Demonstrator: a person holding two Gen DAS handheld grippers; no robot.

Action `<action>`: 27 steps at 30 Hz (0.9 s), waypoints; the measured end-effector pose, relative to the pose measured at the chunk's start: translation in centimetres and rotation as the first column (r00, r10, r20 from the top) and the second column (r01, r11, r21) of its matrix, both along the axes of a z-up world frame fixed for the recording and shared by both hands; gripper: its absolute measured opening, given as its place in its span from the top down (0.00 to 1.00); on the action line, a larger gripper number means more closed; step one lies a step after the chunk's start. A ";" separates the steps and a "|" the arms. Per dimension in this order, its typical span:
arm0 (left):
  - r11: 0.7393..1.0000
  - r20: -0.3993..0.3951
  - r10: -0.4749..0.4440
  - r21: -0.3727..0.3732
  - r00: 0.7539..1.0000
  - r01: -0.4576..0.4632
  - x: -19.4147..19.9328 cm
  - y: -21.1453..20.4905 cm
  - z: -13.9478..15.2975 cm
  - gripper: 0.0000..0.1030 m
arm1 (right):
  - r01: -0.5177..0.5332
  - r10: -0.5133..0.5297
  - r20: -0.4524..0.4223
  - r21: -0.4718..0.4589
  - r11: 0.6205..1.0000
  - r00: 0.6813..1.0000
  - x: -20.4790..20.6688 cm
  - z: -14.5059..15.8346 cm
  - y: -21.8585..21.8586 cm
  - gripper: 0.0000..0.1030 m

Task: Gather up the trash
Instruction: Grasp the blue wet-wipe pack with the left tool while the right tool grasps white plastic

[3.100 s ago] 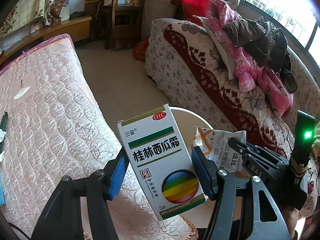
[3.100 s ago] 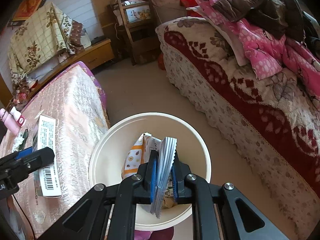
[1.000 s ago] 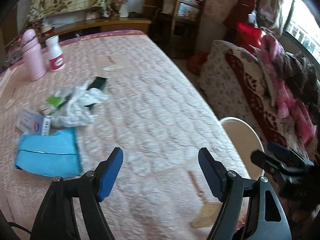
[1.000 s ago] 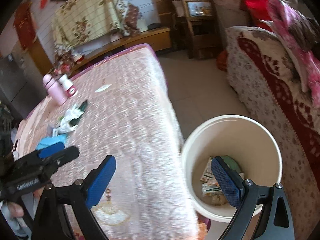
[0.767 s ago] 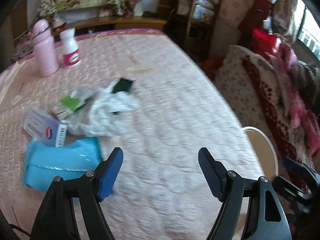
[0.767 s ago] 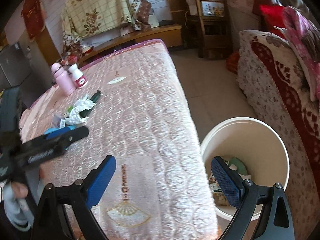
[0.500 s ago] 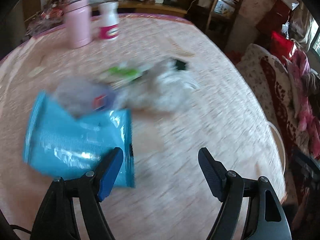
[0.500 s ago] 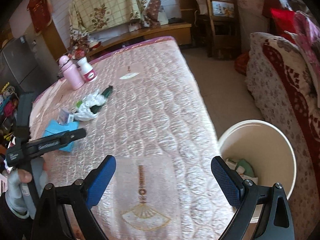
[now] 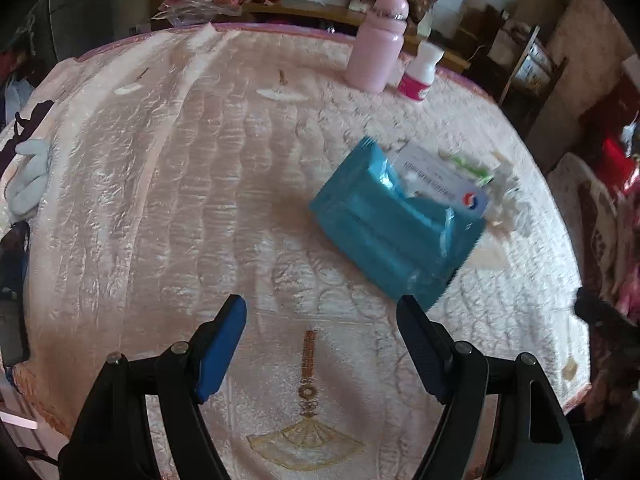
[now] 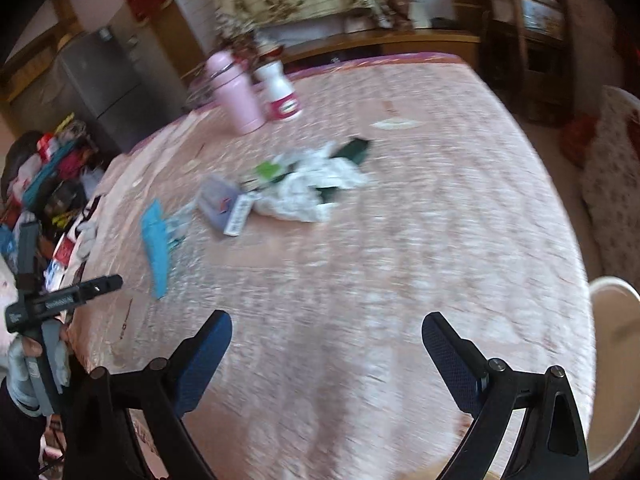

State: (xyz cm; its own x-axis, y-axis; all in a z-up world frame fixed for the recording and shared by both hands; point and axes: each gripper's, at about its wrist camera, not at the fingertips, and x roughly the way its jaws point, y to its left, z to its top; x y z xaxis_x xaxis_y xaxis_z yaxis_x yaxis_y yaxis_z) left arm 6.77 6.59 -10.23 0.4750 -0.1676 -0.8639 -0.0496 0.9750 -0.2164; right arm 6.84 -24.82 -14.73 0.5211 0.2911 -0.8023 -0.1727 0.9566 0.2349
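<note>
Trash lies on the pink quilted table: a blue tissue pack (image 9: 390,226) (image 10: 156,240), a small white-purple box (image 9: 442,186) (image 10: 220,204), a green wrapper (image 9: 470,166) (image 10: 269,169) and crumpled white plastic (image 10: 310,188) over a dark green item (image 10: 354,149). My left gripper (image 9: 320,346) is open and empty, just short of the blue pack. My right gripper (image 10: 326,354) is open and empty above the table's near part. The cream bin (image 10: 616,360) stands at the table's right edge.
A pink bottle (image 9: 378,46) (image 10: 236,92) and a white jar with a pink label (image 9: 420,72) (image 10: 282,94) stand at the far side. A grey glove (image 9: 26,176) lies at the left edge. A floral sofa (image 10: 612,168) is on the right.
Both grippers let their items go into the bin and swung left over the table. The left gripper has turned toward the blue pack; the bin has slid to the right edge of the right view.
</note>
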 end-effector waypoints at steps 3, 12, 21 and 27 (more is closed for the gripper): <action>0.999 0.014 -0.016 -0.045 1.000 0.017 -0.1 -0.7 0.2 0.24 | -0.028 0.028 -0.005 -0.003 1.000 1.000 0.9 -0.4 2.1 0.05; 0.979 0.062 0.112 -0.179 0.992 -0.099 4.4 -3.1 0.3 0.23 | -0.002 0.002 0.039 0.001 1.000 0.999 3.2 0.3 2.7 0.05; 0.937 0.009 0.278 -0.225 0.961 -0.269 6.1 -1.8 -2.5 0.23 | 0.053 -0.049 0.066 -0.057 0.997 0.997 8.8 0.1 3.8 0.05; 0.934 -0.028 0.270 -0.236 0.962 -0.269 7.0 -2.6 -4.4 0.20 | 0.014 -0.005 0.065 -0.148 0.989 0.998 11.3 -2.0 5.5 0.12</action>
State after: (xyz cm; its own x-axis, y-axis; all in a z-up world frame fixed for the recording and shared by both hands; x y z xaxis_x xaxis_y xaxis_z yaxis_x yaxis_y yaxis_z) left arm 13.81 4.04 -14.63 0.5346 -0.2308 -0.8130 -0.3018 0.8464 -0.4388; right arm 18.12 -19.28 -16.72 0.5751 0.1658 -0.8011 -0.1736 0.9817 0.0786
